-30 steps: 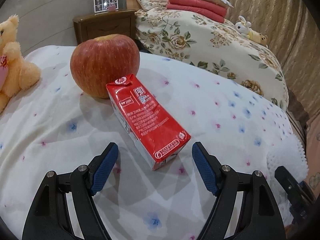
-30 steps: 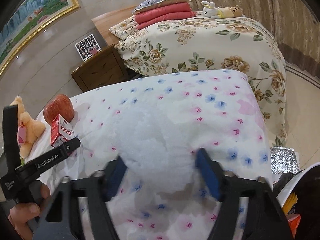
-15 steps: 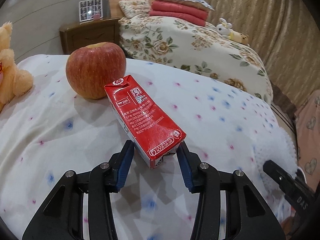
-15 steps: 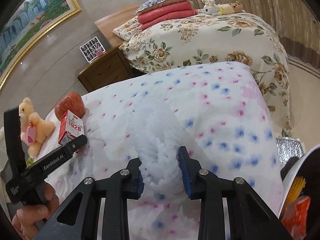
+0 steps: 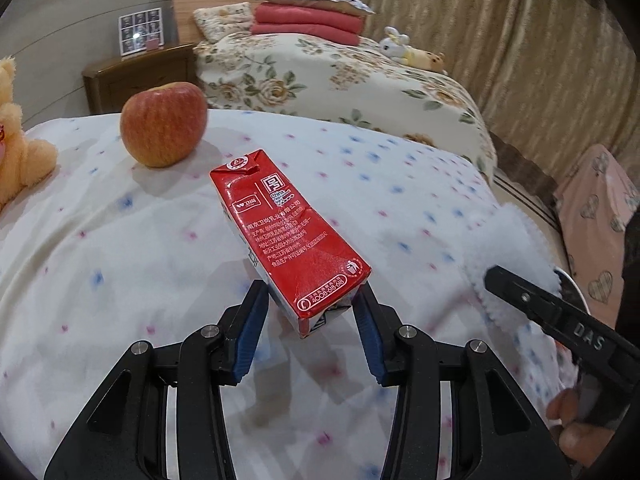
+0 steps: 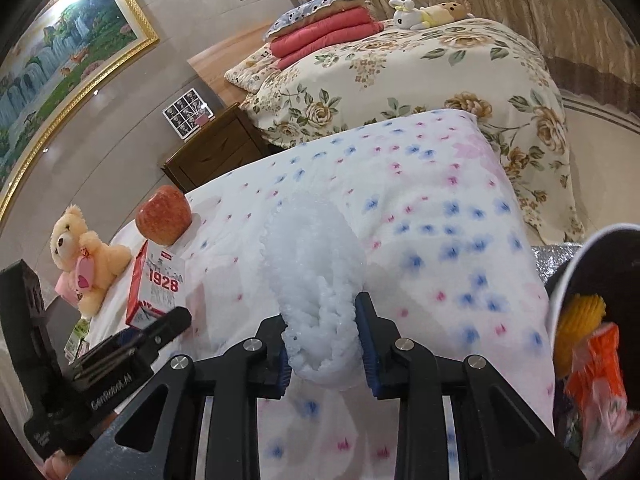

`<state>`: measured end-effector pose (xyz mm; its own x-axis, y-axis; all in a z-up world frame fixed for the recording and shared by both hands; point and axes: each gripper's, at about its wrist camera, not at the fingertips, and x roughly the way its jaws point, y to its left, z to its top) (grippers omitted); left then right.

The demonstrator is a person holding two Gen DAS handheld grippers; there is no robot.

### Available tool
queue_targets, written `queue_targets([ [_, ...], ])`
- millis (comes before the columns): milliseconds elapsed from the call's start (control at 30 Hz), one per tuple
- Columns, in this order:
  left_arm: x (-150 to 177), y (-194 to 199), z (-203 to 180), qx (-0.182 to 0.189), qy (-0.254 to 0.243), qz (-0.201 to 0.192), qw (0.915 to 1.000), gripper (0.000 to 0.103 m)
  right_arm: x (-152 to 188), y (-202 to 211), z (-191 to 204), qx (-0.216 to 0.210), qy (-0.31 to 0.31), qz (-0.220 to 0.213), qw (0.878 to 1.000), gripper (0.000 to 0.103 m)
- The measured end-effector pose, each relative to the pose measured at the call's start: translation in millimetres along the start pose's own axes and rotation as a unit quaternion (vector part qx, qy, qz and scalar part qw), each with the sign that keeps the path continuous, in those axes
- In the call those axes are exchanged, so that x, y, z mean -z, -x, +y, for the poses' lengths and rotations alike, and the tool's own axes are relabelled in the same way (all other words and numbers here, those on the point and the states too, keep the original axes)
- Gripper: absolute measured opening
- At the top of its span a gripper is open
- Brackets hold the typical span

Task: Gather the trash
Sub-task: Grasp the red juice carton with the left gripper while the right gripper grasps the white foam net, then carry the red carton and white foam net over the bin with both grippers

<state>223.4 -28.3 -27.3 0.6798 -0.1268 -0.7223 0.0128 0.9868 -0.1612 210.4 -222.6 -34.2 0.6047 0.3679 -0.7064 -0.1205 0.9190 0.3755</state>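
1. Gripping the red milk carton (image 5: 286, 236) by its near end, the left gripper (image 5: 311, 322) has its fingers closed against the carton's sides above the flowered bed (image 5: 100, 264).
2. Behind the carton, an apple (image 5: 164, 124) sits on the bed, apart from it.
3. Right gripper (image 6: 322, 346): fingers clamped on a white foam wrapper (image 6: 316, 264).
4. At the right edge, a trash bin (image 6: 568, 276) holds orange and yellow scraps.

I see the red milk carton (image 5: 288, 236) gripped at its near end by my left gripper (image 5: 310, 326), tilted away. My right gripper (image 6: 322, 344) pinches white foam netting (image 6: 316, 276), bunched.
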Motion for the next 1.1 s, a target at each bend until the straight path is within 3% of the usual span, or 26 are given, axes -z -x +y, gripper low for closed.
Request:
queue_targets([
  [33, 3.5, 3.0, -2.8, 0.005, -0.004, 0.002, 1.0, 0.043, 1.8, 2.4, -0.4, 0.0, -0.001, -0.001, 1.0, 0.028],
  [67, 6.0, 4.7, -6.1, 0.008, -0.006, 0.002, 0.9999, 0.032, 3.8, 5.1, -0.6, 0.0, -0.002, -0.001, 1.0, 0.028],
  [1100, 53.1, 53.8, -73.3, 0.073, -0.082, 0.002, 0.9939, 0.033, 51.2, 80.7, -25.4, 0.014, -0.042, -0.039, 0.998, 0.028],
])
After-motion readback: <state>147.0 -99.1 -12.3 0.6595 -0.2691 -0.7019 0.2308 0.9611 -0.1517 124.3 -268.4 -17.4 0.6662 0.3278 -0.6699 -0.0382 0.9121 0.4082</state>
